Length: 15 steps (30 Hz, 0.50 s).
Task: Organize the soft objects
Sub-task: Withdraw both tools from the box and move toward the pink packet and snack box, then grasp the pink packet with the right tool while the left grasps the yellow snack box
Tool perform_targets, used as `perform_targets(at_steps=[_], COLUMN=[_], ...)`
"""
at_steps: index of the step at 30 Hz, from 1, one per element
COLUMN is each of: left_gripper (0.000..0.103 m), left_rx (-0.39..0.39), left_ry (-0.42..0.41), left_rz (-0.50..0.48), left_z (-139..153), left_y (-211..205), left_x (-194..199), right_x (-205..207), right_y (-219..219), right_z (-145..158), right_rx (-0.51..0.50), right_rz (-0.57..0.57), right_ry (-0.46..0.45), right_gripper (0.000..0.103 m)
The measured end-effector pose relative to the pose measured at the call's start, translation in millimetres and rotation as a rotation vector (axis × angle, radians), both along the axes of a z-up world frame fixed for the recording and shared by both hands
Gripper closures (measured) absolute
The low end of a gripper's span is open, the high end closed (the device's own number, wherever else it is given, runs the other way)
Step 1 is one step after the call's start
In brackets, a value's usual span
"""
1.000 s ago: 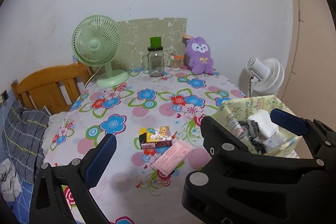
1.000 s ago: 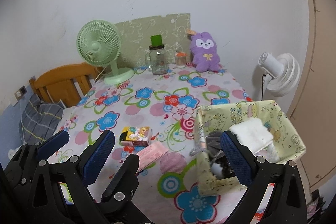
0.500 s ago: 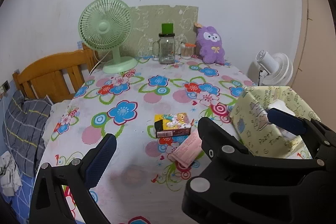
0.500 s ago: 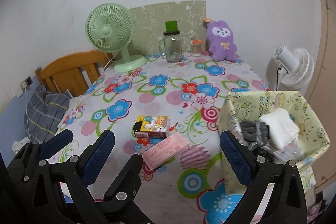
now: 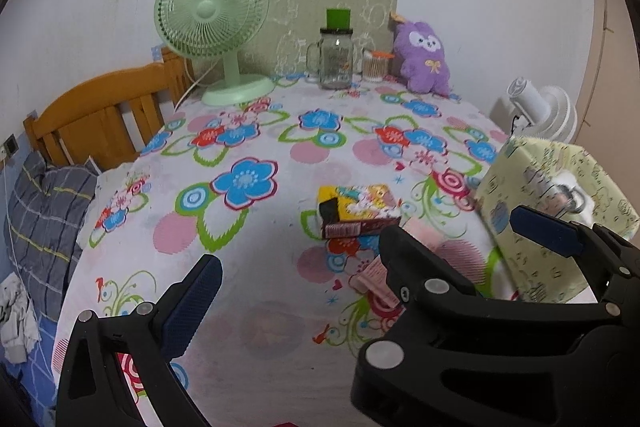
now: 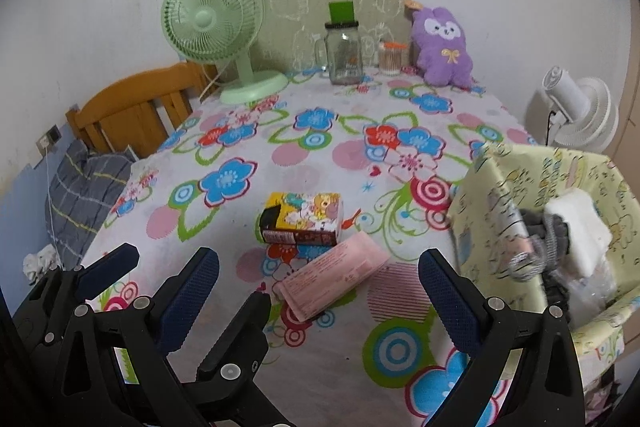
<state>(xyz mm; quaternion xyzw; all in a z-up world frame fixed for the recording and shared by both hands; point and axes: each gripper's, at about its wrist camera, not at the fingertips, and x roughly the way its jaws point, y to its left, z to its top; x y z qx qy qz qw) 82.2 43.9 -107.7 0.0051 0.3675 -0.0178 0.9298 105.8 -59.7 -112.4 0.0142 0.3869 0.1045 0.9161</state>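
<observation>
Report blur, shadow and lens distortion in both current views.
Left wrist view: the pale green fabric bin is motion-smeared, a soft shadow falls on the floral tablecloth, and dark fisheye corners bend the edges. Right wrist view: sharper, evenly lit, with the same corner vignette.

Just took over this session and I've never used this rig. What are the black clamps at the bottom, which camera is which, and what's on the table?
The black clamps are two hand-held grippers carried by a person; no robot arm. Each picture comes from a fisheye camera on one gripper, looking along its blue-padded fingers. The left gripper and the right gripper both hang open over the flowered tablecloth, holding nothing. In front lie a cartoon-printed box and a pink packet. To the right stands a yellow-green fabric bin holding a white pad and grey cloth. At the back: a green fan, a glass jar and a purple plush toy.
</observation>
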Motion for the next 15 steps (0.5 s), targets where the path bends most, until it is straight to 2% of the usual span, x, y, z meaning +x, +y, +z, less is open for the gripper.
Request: perform_targets(at_steps=[15], left_gripper=[0.0], left_rx=[0.028], left_ry=[0.087], left_rz=[0.004], left_z=[-34.5], left_y=[6.9], left_x=[20.8], right_x=[29.9], right_y=[6.7], right_z=[-45.1], right_rx=[-0.029], right_rz=[-0.022], right_ry=[0.131], right_gripper=[0.02])
